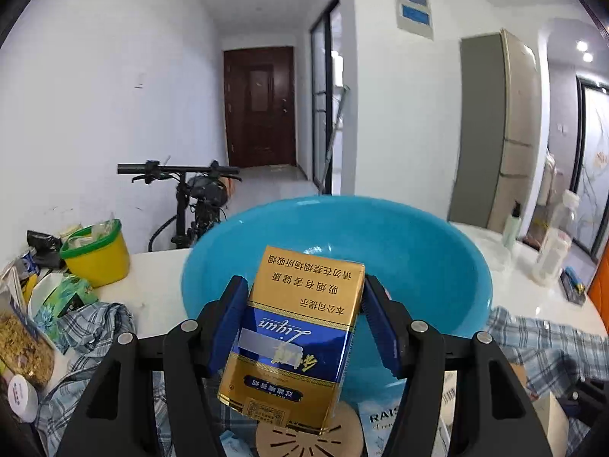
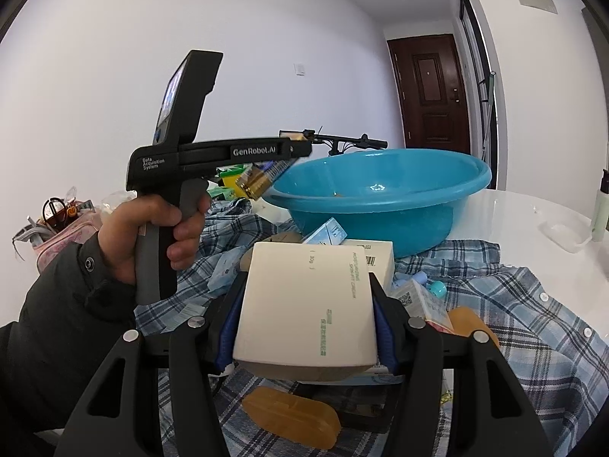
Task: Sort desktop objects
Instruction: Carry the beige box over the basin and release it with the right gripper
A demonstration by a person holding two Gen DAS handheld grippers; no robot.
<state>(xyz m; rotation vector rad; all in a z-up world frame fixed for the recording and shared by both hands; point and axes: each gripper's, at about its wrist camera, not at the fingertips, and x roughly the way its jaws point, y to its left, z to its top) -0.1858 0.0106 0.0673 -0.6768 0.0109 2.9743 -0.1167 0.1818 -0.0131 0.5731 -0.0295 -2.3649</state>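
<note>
- Carrying a gold-and-blue cigarette pack [image 1: 293, 337] toward the blue basin [image 1: 418, 251] looks like the step in hand: the left gripper [image 1: 300, 327] has its blue pads pressed on both long sides of the pack, jaws part-way apart to the pack's width.
- From the left wrist view the pack hangs just short of the basin's near rim, above the clutter on the plaid shirt [image 1: 548, 342]; the right wrist view shows it beside the basin's outer wall, not yet over the hollow.
- The right gripper [image 2: 306, 314] is closed on a cream carton [image 2: 304, 304], held clear of the shirt on the near side of the basin; it seems to be waiting its turn.
- The person's hand [image 2: 152, 236] grips the left tool's handle, the basin lying beyond it.
- Next, I judge, the pack must cross the near rim and sit over the basin's hollow before the jaws part; letting go early would drop it onto the rim or the shirt.
- Afterwards the carton likely follows the same path, so the left tool should clear away from the basin first.
- Small boxes, an amber soap bar [image 2: 291, 419] and other bits still lie on the shirt in front of the basin, so sorting looks far from finished.
</note>
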